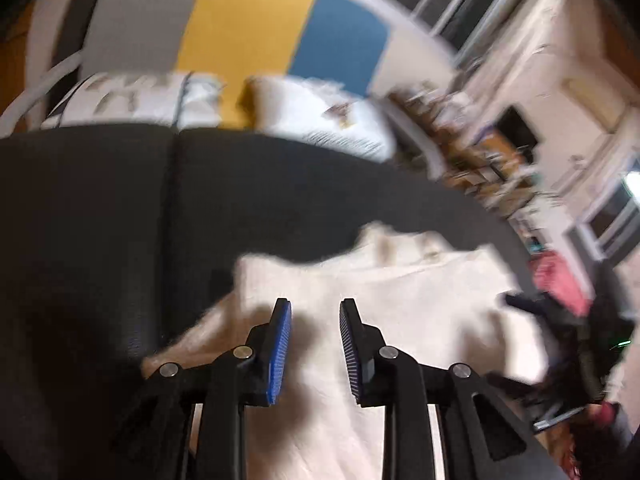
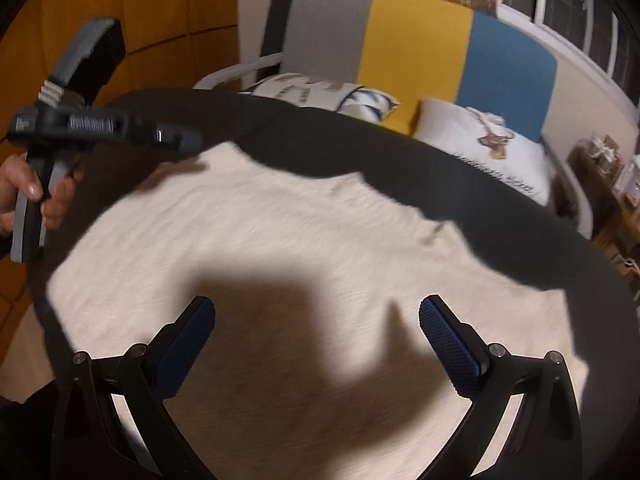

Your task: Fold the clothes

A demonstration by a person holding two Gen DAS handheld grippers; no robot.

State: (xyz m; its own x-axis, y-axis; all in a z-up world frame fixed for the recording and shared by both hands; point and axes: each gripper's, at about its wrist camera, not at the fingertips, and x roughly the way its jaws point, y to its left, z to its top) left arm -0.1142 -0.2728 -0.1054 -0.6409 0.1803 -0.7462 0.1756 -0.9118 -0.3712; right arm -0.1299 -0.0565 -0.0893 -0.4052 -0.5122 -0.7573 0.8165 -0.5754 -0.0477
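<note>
Cream garment [image 2: 280, 240] lies flat on dark surface [image 2: 440, 168]; both grippers' fingers [image 1: 280, 344] [image 2: 448, 344] released, holding nothing.

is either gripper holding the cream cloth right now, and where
No. The left gripper and right gripper both stand open above the cream cloth, nothing between their pads.
</note>
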